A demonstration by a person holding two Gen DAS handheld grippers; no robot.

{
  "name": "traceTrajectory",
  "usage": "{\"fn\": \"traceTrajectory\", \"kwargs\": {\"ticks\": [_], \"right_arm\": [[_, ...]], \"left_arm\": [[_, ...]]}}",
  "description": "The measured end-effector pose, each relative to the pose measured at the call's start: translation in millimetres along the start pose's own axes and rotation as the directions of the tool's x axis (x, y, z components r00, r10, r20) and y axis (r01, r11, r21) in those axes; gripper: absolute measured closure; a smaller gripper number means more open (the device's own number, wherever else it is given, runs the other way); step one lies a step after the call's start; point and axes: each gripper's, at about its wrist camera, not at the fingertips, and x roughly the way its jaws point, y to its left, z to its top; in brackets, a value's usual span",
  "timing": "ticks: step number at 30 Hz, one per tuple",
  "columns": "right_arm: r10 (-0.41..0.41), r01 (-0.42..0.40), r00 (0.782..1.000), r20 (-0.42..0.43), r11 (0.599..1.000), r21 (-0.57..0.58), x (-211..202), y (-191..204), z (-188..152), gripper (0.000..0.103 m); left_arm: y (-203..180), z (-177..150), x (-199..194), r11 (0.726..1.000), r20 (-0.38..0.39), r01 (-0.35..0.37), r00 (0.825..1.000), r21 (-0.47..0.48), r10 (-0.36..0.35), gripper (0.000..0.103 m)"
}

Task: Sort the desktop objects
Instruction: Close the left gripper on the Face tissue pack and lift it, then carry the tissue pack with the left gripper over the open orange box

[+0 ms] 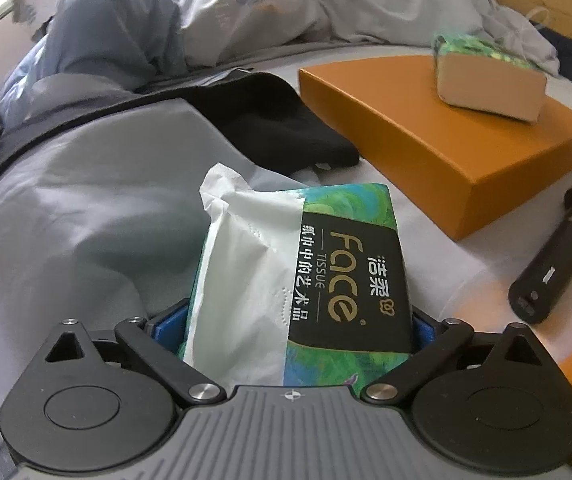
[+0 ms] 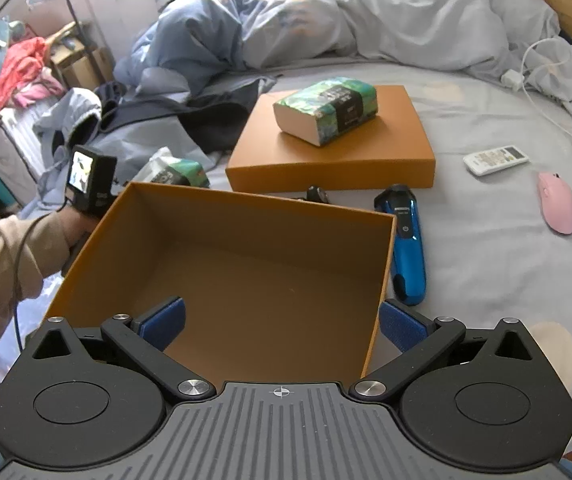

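Observation:
My left gripper (image 1: 298, 320) is shut on an opened green tissue pack (image 1: 306, 264) with a black "Face" label and white tissue sticking out. In the right wrist view the same pack (image 2: 177, 172) sits just beyond the open orange box (image 2: 245, 276), left of its far corner. My right gripper (image 2: 283, 322) is open. Its left pad (image 2: 165, 320) is inside the box and its right pad (image 2: 402, 326) is outside, so the box's right wall runs between them. A second tissue pack (image 2: 326, 114) (image 1: 490, 80) lies on the flat orange lid (image 2: 326, 164) (image 1: 446, 140).
On the bed sheet lie a blue shaver (image 2: 406, 248), a white remote (image 2: 496, 159), a pink mouse (image 2: 558, 202) and a black cylindrical device (image 1: 550, 264). Black cloth (image 1: 286, 128) and a rumpled duvet (image 2: 366, 20) lie behind. A sleeve (image 2: 1, 264) is at the left.

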Motion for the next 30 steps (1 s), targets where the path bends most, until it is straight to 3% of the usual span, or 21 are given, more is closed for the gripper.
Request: {"fn": "traceTrajectory", "kwargs": {"ticks": [9,15,30], "right_arm": [[-0.007,0.007,1.0,0.018,1.0,0.009,-6.5,-8.2,-1.7,0.0],[-0.002,0.001,1.0,0.03,1.0,0.009,-10.5,-9.1,-1.7,0.0],[0.024,-0.025,0.997,0.069,1.0,0.009,-29.4,-7.5,-3.8,0.0]], "left_arm": [[4.4,6.6,-9.9,0.999,-0.015,-0.014,1.0,-0.043,0.013,0.008],[13.2,9.0,-32.8,0.993,0.034,-0.012,0.999,-0.119,0.016,0.009],[17.0,22.0,-97.2,0.984,0.13,-0.006,0.991,-0.177,0.03,0.009]]}}
